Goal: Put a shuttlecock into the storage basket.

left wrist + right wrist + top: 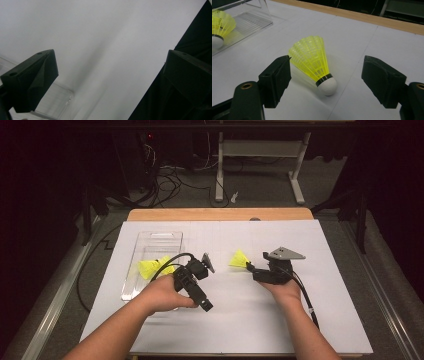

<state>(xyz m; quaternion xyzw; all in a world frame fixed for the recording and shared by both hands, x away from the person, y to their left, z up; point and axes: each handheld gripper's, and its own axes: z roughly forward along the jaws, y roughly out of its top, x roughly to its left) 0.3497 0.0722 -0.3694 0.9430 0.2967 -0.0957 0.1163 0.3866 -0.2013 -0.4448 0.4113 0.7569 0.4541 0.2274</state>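
Shuttlecock [315, 65], yellow with a white cork nose, lies on its side on the table [352, 37] between the jaws of the right claw [324, 82], which stand apart and do not touch it. I judge it very light, with a thin skirt easy to crush; better to take it at the firm cork. Farther off, another lies in a clear tray [249, 22]. The left claw [107, 82] is open, holding nothing.

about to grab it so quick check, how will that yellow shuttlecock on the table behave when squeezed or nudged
The yellow shuttlecock lies on its side, so a nudge would probably roll it in a curve around its white cork tip. Its thin slotted skirt looks flexible and may dent under a hard squeeze. It looks very light, so the open right hand-held gripper could easily knock it away.
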